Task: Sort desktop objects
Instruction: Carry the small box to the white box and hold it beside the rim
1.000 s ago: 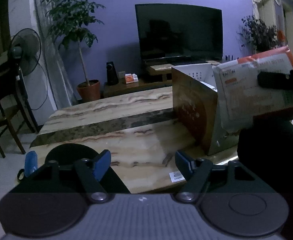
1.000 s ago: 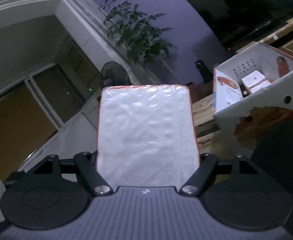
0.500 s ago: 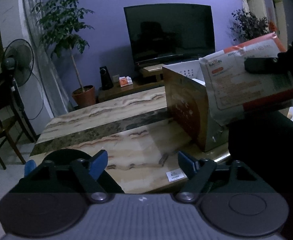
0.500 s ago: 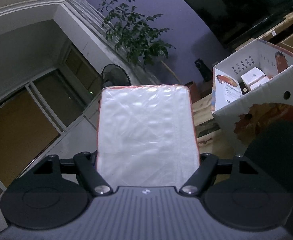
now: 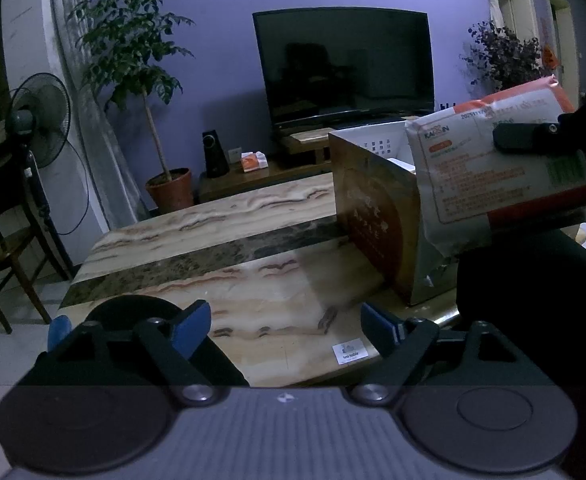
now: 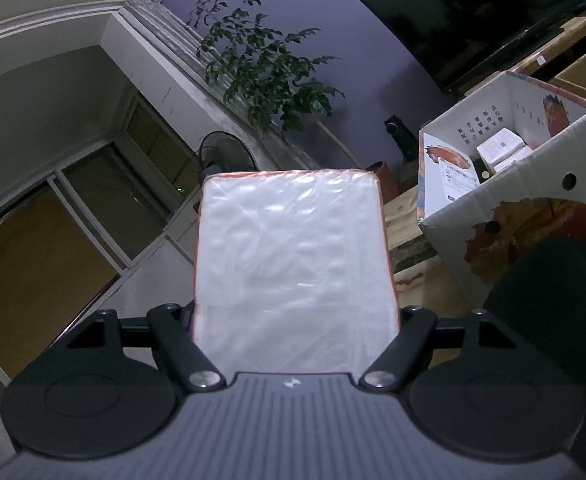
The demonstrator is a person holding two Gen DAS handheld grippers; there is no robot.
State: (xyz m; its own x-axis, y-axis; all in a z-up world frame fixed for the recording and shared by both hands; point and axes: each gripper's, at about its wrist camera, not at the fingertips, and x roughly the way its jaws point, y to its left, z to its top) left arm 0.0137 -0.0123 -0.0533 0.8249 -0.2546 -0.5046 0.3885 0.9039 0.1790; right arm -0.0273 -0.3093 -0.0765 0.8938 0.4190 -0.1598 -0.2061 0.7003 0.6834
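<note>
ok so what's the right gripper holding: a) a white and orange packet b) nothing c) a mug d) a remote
a, the right gripper is shut on the white and orange packet, held up near the open cardboard box.

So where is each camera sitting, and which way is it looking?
Left wrist view: sits on the left gripper, jaws opening with nothing between them; looks over the table toward the TV; the right gripper's finger shows on the packet.
Right wrist view: sits on the right gripper, tilted; looks past the packet it grips toward the window and the box.
Both see: packet, box, TV, plant, fan.
</note>
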